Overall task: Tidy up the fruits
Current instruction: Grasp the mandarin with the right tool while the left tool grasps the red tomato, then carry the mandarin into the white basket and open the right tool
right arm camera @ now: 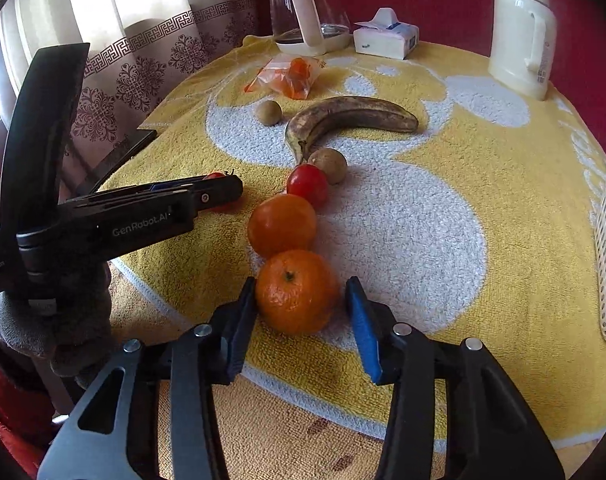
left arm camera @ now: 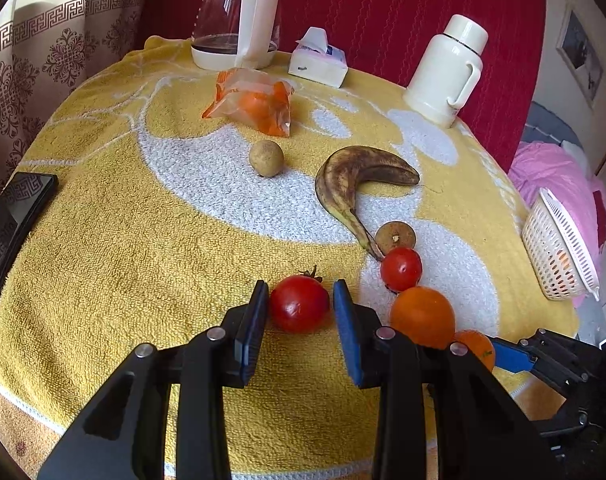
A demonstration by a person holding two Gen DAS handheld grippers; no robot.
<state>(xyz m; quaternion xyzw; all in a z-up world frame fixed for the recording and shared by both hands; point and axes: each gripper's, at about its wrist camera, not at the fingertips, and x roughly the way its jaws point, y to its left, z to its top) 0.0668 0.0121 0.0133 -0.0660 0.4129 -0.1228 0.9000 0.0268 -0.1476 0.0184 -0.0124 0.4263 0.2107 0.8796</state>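
Note:
A large red tomato (left arm camera: 299, 306) sits on the yellow towel (left arm camera: 123, 240), and my left gripper (left arm camera: 300, 285) is shut on it, pads against both sides. To its right runs a line of fruit: a small tomato (left arm camera: 401, 268), an orange (left arm camera: 423, 316) and a second orange (right arm camera: 297, 292). My right gripper (right arm camera: 301, 282) is shut on that nearest orange, which rests on the towel. A brown-spotted banana (left arm camera: 355, 180) and two small brown round fruits (left arm camera: 395, 236) (left arm camera: 266, 158) lie further back.
A white slatted basket (left arm camera: 559, 248) with orange fruit inside stands at the table's right edge. At the back are a bag of orange pieces (left arm camera: 251, 100), a glass kettle (left arm camera: 239, 16), a tissue pack (left arm camera: 319, 58) and a white thermos (left arm camera: 447, 68). A dark flat device (left arm camera: 11, 216) lies at the left edge.

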